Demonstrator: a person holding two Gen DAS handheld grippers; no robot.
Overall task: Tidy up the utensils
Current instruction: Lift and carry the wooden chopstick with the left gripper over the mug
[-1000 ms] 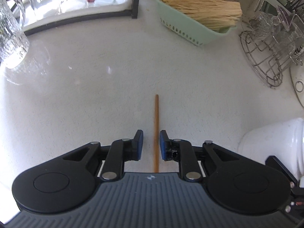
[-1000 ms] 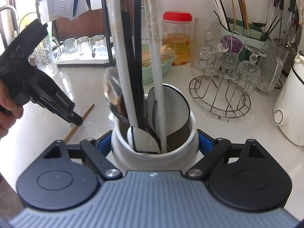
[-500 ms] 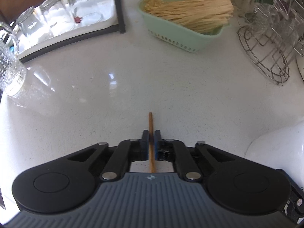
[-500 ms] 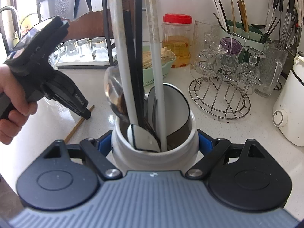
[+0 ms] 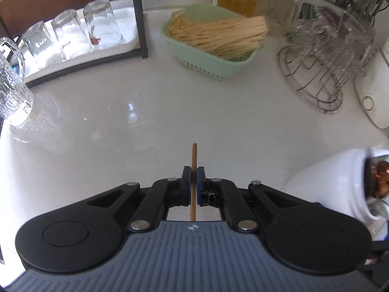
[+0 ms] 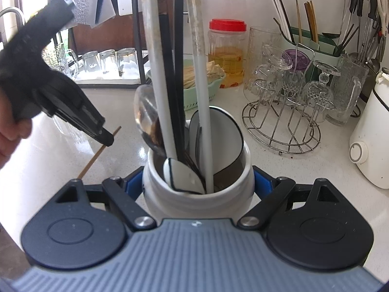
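Observation:
My left gripper is shut on a thin brown wooden chopstick and holds it lifted above the white counter. In the right wrist view the left gripper shows at the left with the chopstick slanting down from its tip. My right gripper is shut on a white ceramic utensil holder that stands upright and holds spoons, a ladle and long handles. The holder also shows at the right edge of the left wrist view.
A green basket of straw-coloured sticks sits at the back. A wire rack with stemmed glasses is to the right, beside a white appliance. Upturned glasses stand on a tray at the back left. A glass mug is far left.
My left gripper closed on the chopstick and lifted it off the counter, tilting up and away. My right gripper kept still on the holder.

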